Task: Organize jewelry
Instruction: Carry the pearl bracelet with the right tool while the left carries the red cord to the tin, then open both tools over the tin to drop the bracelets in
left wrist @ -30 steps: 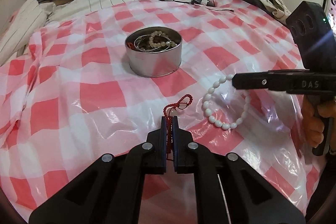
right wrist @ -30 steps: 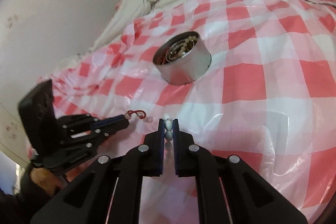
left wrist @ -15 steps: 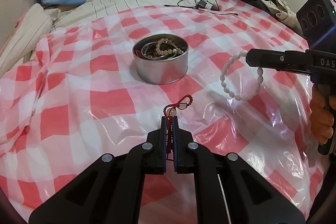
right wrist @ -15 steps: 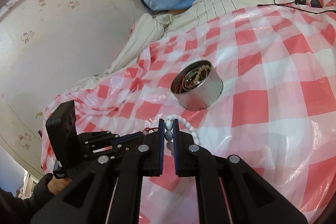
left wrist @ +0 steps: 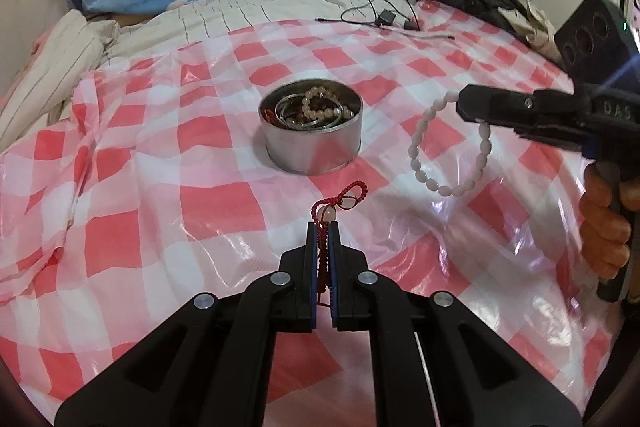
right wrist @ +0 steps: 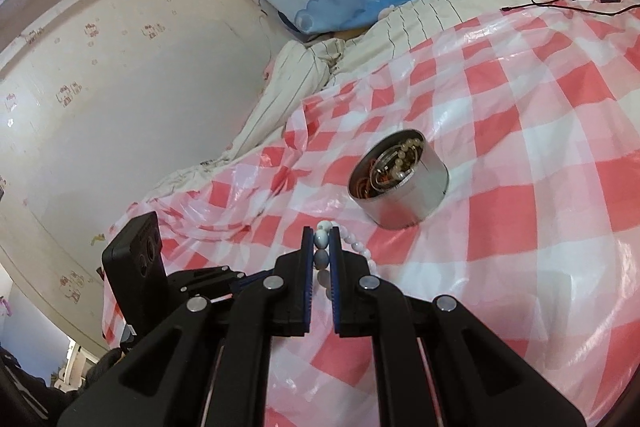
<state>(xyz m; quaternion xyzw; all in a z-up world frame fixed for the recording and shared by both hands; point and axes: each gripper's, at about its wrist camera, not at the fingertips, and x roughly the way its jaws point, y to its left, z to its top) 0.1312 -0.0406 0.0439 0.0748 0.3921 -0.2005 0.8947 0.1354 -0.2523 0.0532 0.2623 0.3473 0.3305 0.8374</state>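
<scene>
Presently a white bead bracelet (left wrist: 448, 151) is held clamped in the right gripper (right wrist: 321, 247), aloft beside the jewelry tin (left wrist: 312, 131); a red cord bracelet (left wrist: 340, 201) is pinched by the left gripper (left wrist: 323, 233). Carrying over the rim is judged next.

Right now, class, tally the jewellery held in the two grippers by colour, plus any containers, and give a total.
White oval-bead bracelet, hanging from the right gripper: 1
Red knotted cord bracelet, in the left gripper: 1
Round silver metal tin of jewellery: 1
Total: 3
</scene>
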